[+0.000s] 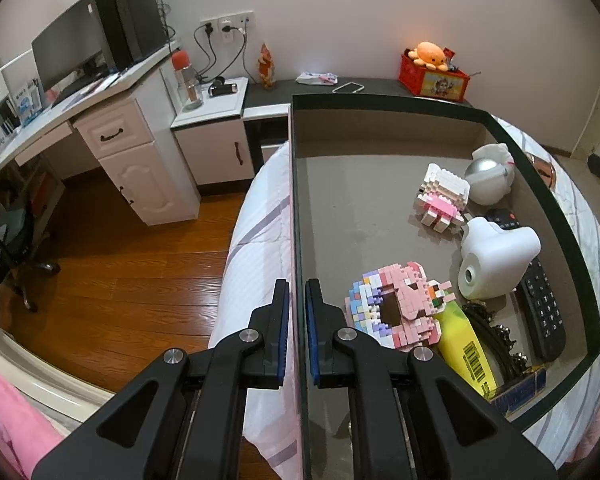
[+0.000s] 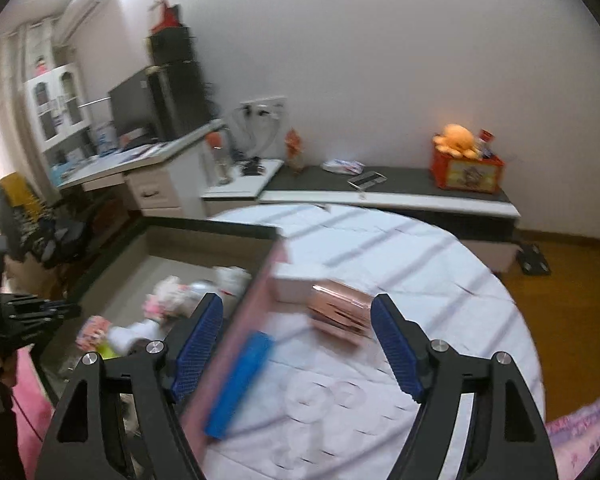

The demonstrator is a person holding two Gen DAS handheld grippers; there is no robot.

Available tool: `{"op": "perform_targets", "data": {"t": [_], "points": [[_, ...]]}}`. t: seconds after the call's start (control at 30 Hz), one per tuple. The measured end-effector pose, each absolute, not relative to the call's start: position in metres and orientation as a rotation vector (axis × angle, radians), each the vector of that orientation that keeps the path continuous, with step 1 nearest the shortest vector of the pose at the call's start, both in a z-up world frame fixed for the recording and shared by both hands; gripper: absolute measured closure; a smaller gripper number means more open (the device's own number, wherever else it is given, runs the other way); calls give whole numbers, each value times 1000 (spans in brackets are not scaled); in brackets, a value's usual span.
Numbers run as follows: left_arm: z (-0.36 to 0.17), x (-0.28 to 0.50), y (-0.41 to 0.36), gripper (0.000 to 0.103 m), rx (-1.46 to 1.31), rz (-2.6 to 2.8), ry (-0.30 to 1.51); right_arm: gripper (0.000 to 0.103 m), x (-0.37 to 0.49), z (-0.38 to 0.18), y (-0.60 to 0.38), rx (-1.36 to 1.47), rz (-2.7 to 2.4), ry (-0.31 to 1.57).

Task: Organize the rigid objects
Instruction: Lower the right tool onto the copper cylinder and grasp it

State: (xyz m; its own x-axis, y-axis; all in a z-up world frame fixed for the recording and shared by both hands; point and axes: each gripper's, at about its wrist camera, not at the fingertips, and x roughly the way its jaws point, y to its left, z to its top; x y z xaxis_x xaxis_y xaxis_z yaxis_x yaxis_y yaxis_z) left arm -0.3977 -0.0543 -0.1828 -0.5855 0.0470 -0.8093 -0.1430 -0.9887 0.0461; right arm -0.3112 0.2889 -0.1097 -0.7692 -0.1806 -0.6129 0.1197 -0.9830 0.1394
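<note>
A grey open box (image 1: 296, 208) with a dark green rim lies on the bed. My left gripper (image 1: 297, 300) is shut on its left wall. Inside lie a pink block figure (image 1: 400, 308), a white block figure (image 1: 444, 196), a white device (image 1: 496, 256), a remote (image 1: 540, 308) and a yellow bottle (image 1: 464, 340). My right gripper (image 2: 300, 332) is open and empty above the bed, just right of the box (image 2: 220, 228). A rose-gold object (image 2: 338, 312), a white box (image 2: 296, 284) and a blue bar (image 2: 240, 380) lie on the bedspread between its fingers; the view is blurred.
The bed (image 2: 420, 280) with a striped white cover carries the box. A desk and cabinets (image 1: 140, 152) stand beyond a wooden floor (image 1: 120, 272). A low shelf (image 2: 400, 188) along the wall holds a red box with an orange plush (image 1: 432, 68) and a phone (image 1: 348, 87).
</note>
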Motion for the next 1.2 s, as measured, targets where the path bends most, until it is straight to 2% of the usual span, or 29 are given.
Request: {"op": "perform_targets", "data": {"t": [0.37,0.53,0.7,1.03,1.2], "points": [[-186,-399,-50,95,-1404,2705,182,25,-310,-149,328,1193,-2811,-204],[-188,-399,-49,95,-1421,2701,192,25,-314,-164,303,1269,-2711,-121],[-187,-399,-49,95,-1414,2703,191,25,-314,-161,284,1221,-2720,-54],[-186,-421,-44,95,-1435,2666,234,25,-360,-170,298,1278,-2756,-205],[-189,-435,-41,95,-1452,2653,264,25,-377,-178,294,1304,-2743,-223]]}}
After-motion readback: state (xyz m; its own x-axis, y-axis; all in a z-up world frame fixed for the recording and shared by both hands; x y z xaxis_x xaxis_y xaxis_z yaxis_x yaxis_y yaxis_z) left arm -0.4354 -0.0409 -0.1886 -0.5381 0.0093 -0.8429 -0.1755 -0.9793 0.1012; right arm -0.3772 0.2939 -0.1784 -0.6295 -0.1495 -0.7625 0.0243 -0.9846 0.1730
